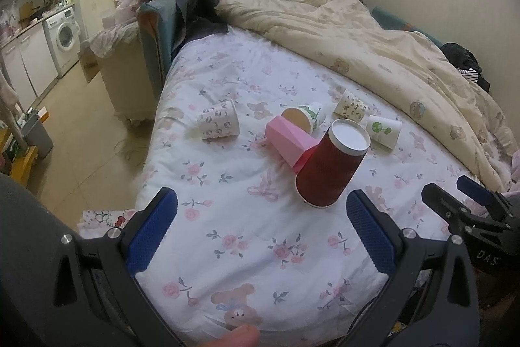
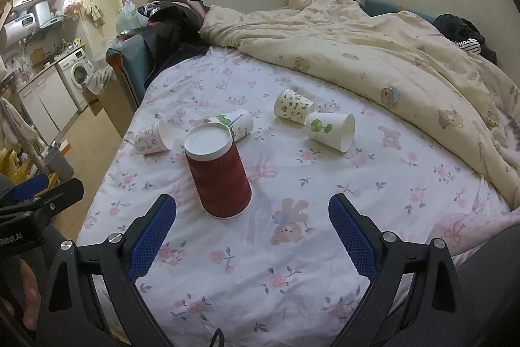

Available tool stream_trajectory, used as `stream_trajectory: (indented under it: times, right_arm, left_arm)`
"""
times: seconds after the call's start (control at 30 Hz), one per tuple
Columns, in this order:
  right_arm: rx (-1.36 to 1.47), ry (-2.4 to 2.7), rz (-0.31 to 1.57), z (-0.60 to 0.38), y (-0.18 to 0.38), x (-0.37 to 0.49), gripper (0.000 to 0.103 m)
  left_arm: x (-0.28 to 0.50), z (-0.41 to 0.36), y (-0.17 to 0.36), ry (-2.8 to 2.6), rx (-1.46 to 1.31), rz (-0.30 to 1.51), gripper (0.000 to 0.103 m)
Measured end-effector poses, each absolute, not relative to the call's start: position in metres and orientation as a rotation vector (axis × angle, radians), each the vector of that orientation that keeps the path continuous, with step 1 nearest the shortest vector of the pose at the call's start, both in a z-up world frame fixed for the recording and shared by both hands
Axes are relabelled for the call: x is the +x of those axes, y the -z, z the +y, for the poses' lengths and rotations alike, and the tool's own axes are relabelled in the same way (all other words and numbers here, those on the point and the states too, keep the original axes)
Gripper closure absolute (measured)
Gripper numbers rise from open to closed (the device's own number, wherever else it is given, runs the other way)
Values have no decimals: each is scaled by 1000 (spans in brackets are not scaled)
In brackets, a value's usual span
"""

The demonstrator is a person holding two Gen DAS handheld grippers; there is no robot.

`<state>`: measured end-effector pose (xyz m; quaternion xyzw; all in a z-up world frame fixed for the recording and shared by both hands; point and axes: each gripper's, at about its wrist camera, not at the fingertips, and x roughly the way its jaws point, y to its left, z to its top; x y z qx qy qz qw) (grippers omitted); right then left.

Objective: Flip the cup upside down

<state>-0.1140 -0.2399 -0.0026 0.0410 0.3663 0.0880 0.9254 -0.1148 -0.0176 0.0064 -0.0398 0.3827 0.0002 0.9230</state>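
On the near half of the floral bed sheet (image 2: 292,275), the red cup (image 2: 218,174) stands mouth-down between our spread, empty left gripper (image 1: 261,230) and right gripper (image 2: 252,233), so we judge the best move is withdrawing without nudging it

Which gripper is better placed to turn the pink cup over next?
Probably left: the pink cup lies on its side ahead of the open left gripper; the right wrist view has the red cup hiding it.

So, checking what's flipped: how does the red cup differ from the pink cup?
The red cup stands mouth down with its white base up; the pink cup lies on its side. The red cup is round and ribbed; the pink cup is faceted. Both rest on the floral sheet, apparently touching.
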Motion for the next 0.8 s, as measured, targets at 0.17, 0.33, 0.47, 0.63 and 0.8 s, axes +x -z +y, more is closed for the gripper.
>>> stream_trajectory:
  times: [0.17,0.33,0.47,0.63,0.8]
  right_arm:
    - [87,-181,753,-239,3,-114,6]
    - [86,-181,764,-238,3,-114,6]
    - [83,-178,765,-238,5,-113,6]
    - [87,-171,775,-237,5,-113,6]
    - [96,-167,780,-240,6,-111,6]
  left_arm:
    - [-112,-17,-6,-7,-87,799,0]
    - [-112,-16,-5,-12,-90,801,0]
    - [-112,-16,-5,-11,-91,804,0]
    - [-111,-15,-3,-17,-88,807,0]
    - [-111,-16,-1,-14,-88,810,0]
